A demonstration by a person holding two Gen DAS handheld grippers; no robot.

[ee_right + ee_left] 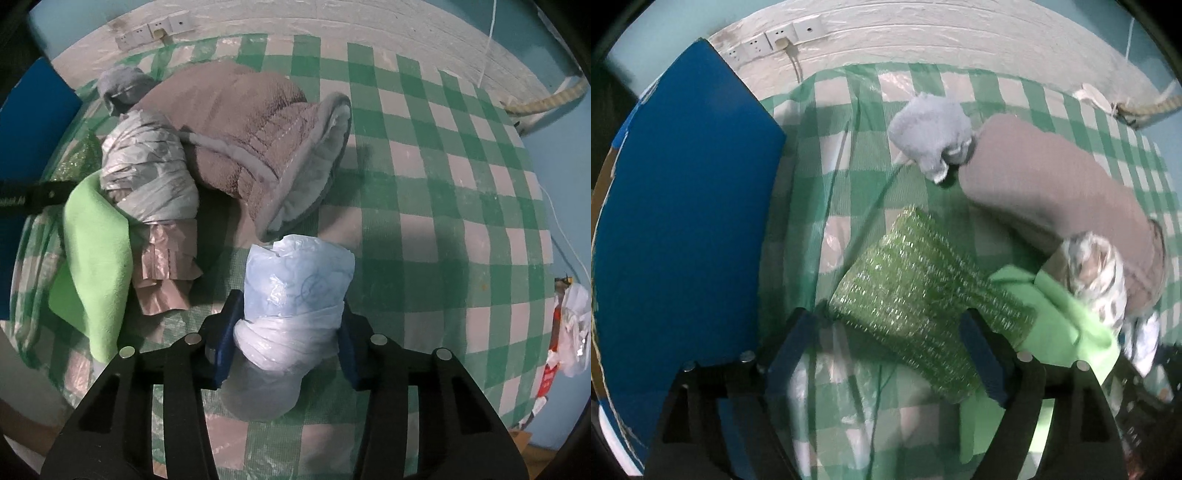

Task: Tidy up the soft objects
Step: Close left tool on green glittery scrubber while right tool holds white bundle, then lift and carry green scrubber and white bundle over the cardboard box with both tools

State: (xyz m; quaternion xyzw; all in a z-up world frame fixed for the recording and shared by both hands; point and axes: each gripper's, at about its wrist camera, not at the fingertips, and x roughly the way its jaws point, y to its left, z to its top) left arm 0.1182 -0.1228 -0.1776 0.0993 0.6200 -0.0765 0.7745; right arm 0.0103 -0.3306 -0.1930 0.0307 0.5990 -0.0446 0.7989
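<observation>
Brown blanket [236, 140] and grey bundle [147, 166] crowd beside green cloth [96, 254].

Wrapped bundle [295, 295] on the surface [424, 221] between right hand-held gripper [286, 325] fingers, blanket [240, 140] behind it, cloth [96, 258] at left, sparkly cloth [916, 295] partly over that cloth, box [683, 221] far left.

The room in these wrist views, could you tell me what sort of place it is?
Probably a home room: a table under a green checked cloth, wall sockets behind it, and a brown blanket lying among bagged soft goods.
</observation>
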